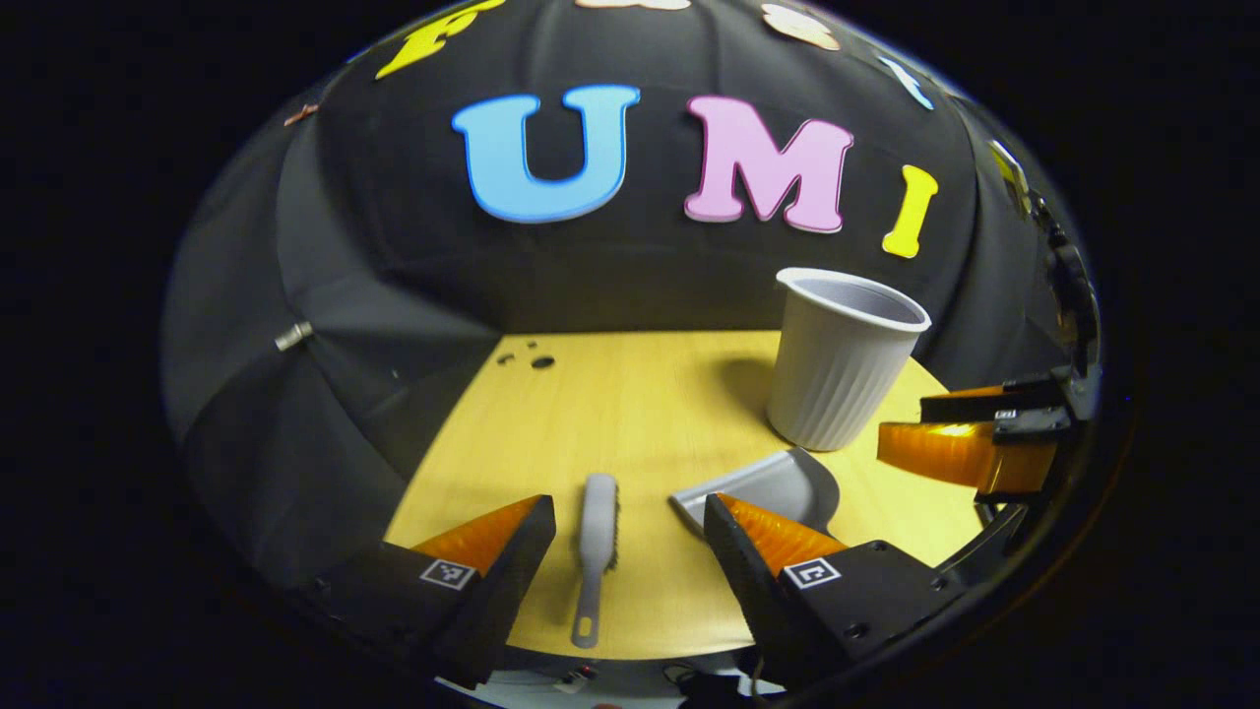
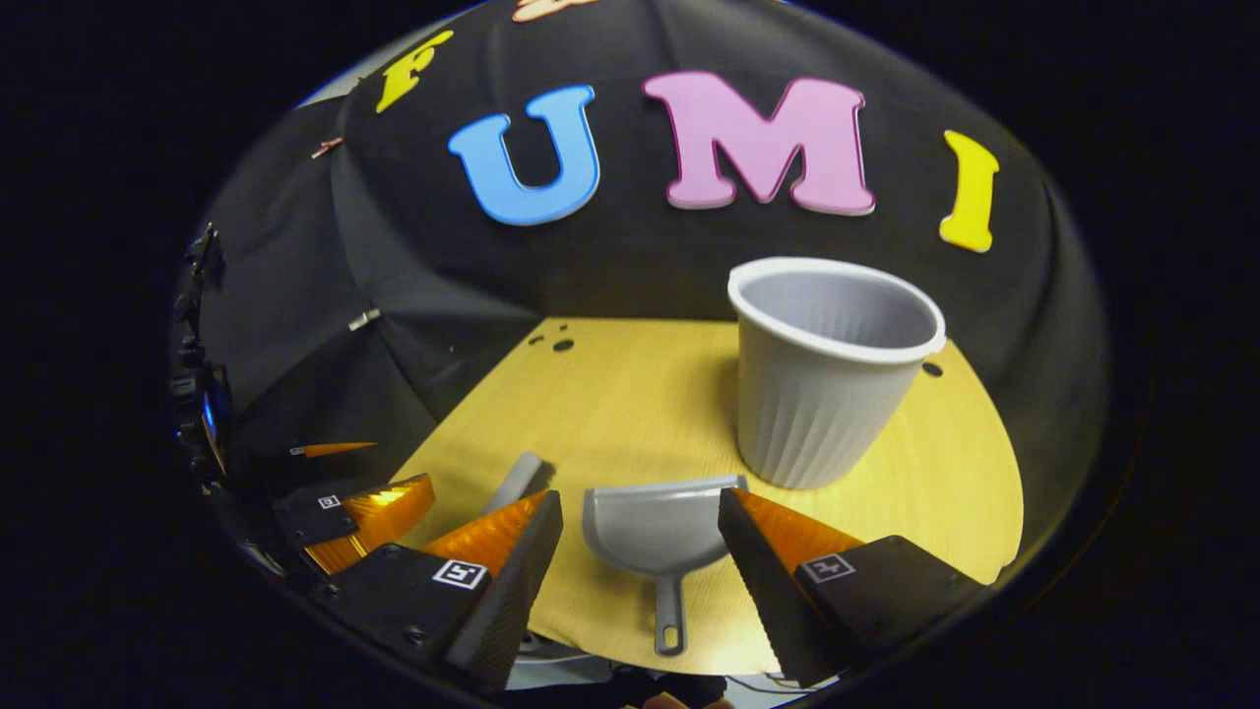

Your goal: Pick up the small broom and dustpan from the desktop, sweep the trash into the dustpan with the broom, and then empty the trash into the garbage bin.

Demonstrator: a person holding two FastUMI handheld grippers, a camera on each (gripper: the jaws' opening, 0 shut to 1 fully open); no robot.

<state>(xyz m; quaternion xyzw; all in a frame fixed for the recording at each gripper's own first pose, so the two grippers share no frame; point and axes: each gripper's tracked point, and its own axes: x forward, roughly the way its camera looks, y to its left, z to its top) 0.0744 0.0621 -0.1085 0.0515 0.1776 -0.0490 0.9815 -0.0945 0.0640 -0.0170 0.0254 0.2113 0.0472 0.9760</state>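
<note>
With both claws spread wide and empty, the left gripper (image 1: 630,527) over the broom (image 1: 596,532) and the right gripper (image 2: 640,522) over the dustpan (image 2: 658,532) near the bin (image 2: 827,369), either thin handle could skid aside if pinched off-centre, though I can't make out any trash.

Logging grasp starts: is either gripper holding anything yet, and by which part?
Nothing is held. The left gripper is open around the broom, the right gripper open around the dustpan.
</note>
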